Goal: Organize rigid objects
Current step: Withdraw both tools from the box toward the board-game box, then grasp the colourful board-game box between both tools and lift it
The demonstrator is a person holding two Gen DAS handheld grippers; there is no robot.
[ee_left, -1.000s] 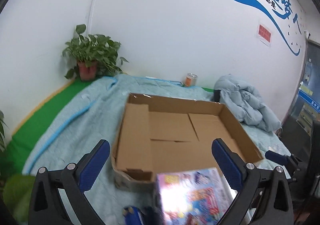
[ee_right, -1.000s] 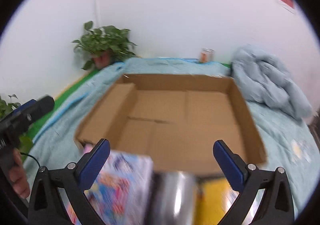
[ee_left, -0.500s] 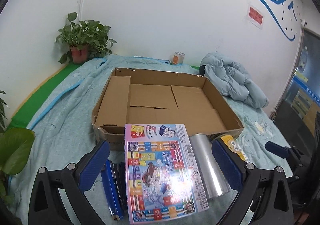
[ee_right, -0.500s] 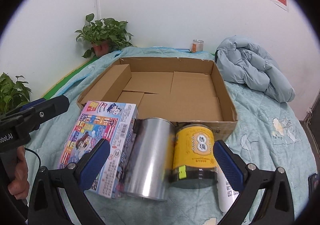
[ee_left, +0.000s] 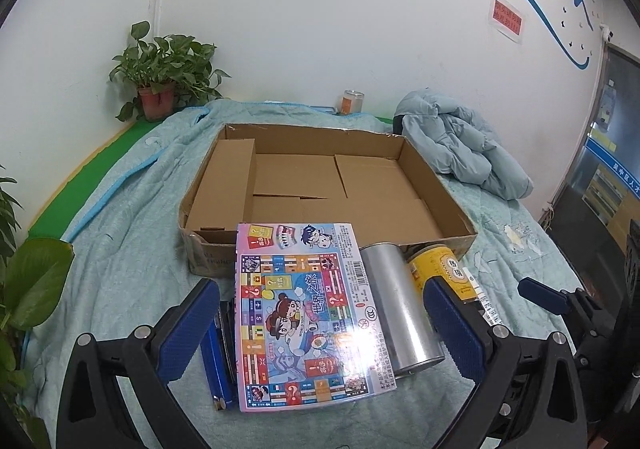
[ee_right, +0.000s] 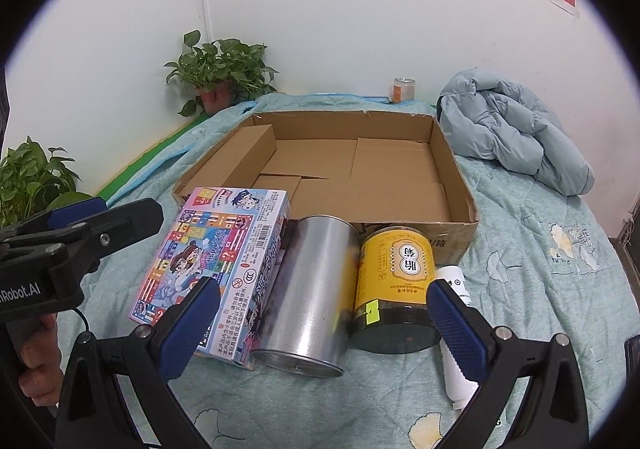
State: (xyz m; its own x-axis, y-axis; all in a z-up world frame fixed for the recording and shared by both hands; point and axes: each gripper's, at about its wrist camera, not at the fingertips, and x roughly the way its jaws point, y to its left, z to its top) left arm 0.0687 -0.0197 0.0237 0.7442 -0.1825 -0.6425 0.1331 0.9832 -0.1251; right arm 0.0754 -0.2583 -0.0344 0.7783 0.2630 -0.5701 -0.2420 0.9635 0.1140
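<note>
Currently both grippers, left (ee_left: 322, 327) and right (ee_right: 323, 329), held with fingers wide, nothing gripped. Colourful game box (ee_right: 218, 261), silver metal can (ee_right: 312, 289), yellow jar (ee_right: 394, 281) laid side by side just before open cardboard box (ee_right: 460, 177) on bed.

both tongs, left tongs (ee_left: 320, 325) and right tongs (ee_right: 320, 323), have black angular arms with silver screws and blue ribbed pads (ee_right: 191, 325). white lettering marks the left tool's black body, gripped by a bare-skinned hand (ee_right: 34, 365) beside a thin black cable.
</note>
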